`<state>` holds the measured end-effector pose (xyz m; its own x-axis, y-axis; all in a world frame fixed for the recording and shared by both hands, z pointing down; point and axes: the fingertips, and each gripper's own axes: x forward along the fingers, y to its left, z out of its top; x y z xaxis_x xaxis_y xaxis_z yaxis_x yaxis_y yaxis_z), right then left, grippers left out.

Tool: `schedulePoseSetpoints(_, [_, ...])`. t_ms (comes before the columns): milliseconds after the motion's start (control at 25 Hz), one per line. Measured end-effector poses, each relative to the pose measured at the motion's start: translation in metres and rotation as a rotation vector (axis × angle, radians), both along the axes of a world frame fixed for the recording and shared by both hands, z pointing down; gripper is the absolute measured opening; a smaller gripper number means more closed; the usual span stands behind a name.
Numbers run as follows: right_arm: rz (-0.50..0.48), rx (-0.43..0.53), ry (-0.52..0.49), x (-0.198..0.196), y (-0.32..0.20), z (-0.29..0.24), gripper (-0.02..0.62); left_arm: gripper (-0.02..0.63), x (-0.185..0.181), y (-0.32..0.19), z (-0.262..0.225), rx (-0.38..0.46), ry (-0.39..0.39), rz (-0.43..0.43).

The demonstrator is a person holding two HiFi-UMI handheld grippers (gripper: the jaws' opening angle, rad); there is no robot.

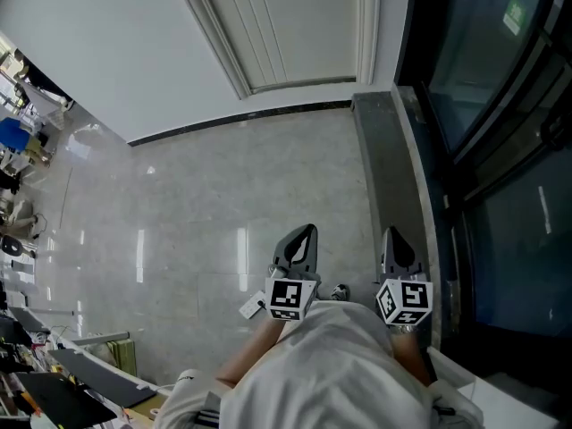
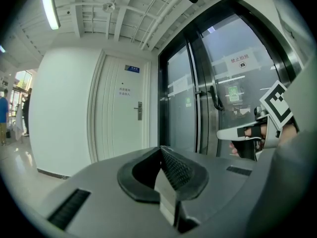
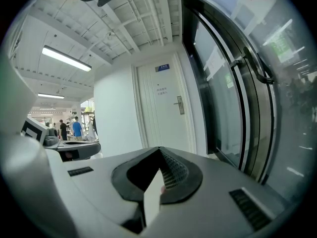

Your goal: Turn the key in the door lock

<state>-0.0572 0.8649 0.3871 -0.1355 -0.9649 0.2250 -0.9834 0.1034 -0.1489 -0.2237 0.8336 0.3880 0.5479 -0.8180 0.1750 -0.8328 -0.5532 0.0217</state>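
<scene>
Standing far ahead on the right edge of the white door [image 2: 119, 123], the door lock [image 2: 139, 111], an upright plate with no key discernible, well apart from the left gripper [image 1: 305, 234] and right gripper [image 1: 394, 237], side by side, neither nearer, fingers shut together, holding nothing.

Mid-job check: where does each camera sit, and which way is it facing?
Head view: on the person's head, facing steeply down at the floor; shows left tongs, right tongs and a white top.
Left gripper view: on the left tongs, facing forward past shut jaws at the white door; right tongs show at its right edge.
Right gripper view: on the right tongs, facing the same door past shut jaws; left tongs show at its left edge.
Shared: both gripper views see the handle and glass wall.
</scene>
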Motion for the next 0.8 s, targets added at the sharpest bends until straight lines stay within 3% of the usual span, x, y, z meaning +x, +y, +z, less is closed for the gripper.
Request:
schedulePoseSetpoints(280, [0.015, -0.019, 0.015, 0.038, -0.001, 0.018, 0.0, 0.009, -0.005, -0.014, 0.017, -0.011, -0.011, -0.106])
schedulePoseSetpoints(480, [0.055, -0.024, 0.011, 0.056, -0.018, 0.016, 0.0, 0.009, -0.013, -0.038, 0.008, 0.005, -0.017, -0.126])
schedulePoseSetpoints(800, [0.013, -0.06, 0.021, 0.037, -0.079, 0.03, 0.0, 0.009, -0.023, -0.09, 0.028, -0.033, -0.002, -0.136])
